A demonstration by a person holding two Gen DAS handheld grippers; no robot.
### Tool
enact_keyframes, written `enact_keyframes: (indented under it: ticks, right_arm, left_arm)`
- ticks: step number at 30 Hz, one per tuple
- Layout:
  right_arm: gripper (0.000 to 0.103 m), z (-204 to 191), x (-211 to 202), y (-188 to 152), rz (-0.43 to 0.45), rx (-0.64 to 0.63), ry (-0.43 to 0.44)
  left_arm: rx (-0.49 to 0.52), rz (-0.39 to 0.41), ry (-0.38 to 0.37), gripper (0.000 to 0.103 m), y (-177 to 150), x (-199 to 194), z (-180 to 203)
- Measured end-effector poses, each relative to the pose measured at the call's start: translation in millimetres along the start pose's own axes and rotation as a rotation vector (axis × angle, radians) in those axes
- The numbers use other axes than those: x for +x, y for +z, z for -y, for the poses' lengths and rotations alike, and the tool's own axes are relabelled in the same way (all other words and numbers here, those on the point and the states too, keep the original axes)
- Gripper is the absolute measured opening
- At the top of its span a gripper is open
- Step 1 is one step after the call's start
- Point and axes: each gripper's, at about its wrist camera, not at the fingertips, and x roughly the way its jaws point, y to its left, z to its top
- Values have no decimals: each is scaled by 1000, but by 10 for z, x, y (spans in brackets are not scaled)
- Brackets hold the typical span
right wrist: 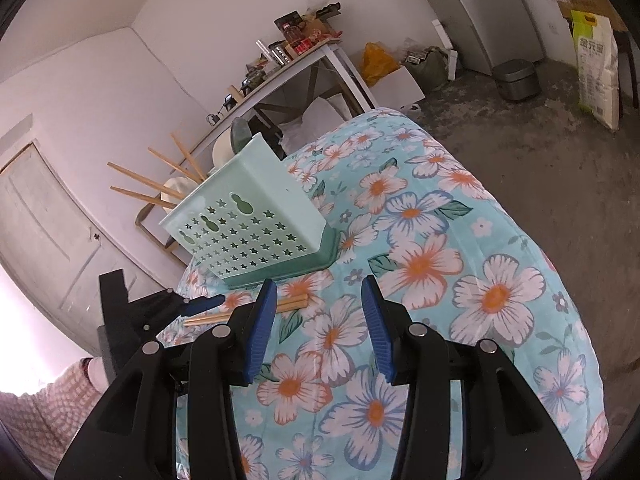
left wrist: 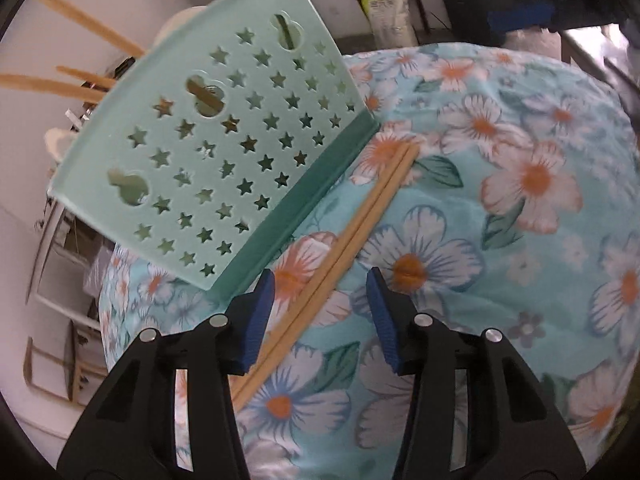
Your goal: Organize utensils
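Fingers of the left gripper stand spread, straddling a pair of wooden chopsticks that lies flat on the floral tablecloth; nothing is pinched. The pair runs diagonally beside the dark green base of a mint utensil holder with star cut-outs, its far end just beside that base. More chopsticks stick out of the holder's top. The right gripper hovers over the cloth, jaws apart and empty, near the holder. Beyond stands a cluttered side table.
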Motion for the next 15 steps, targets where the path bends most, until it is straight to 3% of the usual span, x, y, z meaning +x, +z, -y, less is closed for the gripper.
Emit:
enact_keyframes:
  ticks: [3,5,8,15]
  right_arm:
    - [43,14,10,-13,-4,5,4]
    - [43,20,17,-23,-6,8,8]
    - [43,17,21,-34,-7,10,10]
    - [43,-12,-18,-39,2,2,5]
  left_arm:
    - [-5,3,-16,40,22,66,-46]
    - [-43,2,-54,27,12,112,-101]
    - [-68,8,-81,16,18,134,-137]
    - [-44,-7,-118,9,-26,-15,-40]
